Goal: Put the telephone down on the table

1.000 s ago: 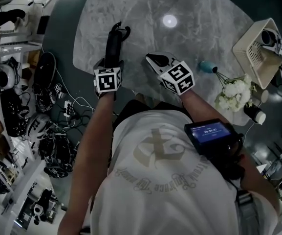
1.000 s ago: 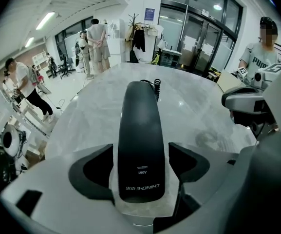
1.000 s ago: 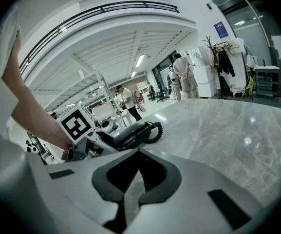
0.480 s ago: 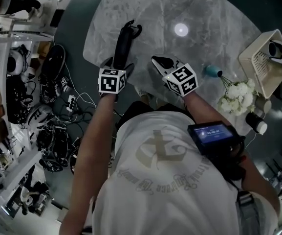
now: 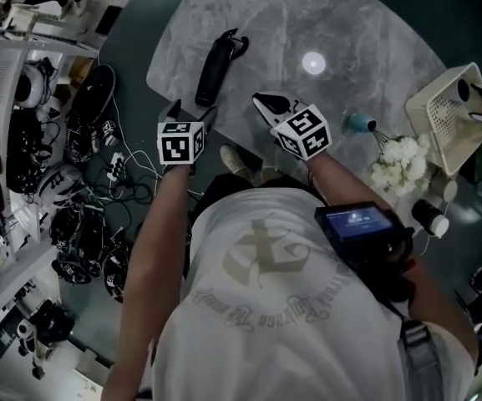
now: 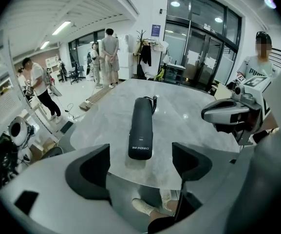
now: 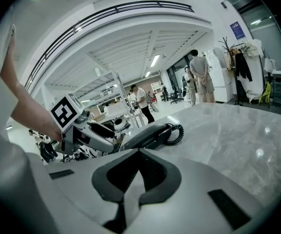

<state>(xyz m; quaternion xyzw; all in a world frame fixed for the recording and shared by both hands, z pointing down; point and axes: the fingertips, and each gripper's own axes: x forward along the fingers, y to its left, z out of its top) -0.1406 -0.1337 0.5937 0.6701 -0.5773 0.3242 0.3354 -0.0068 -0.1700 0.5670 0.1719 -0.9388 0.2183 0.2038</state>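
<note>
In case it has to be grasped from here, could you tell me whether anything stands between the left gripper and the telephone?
Nothing visible does. The telephone lies flat on the table, straight ahead of the left gripper, whose jaws are open and empty, with only bare tabletop between them.

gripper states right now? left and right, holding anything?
Left gripper: open, empty; telephone lies on the table ahead of it.
Right gripper: shut, empty.

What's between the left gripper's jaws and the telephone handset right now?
Only bare tabletop; the left gripper view shows the telephone handset lying just ahead of the open left gripper, untouched.
</note>
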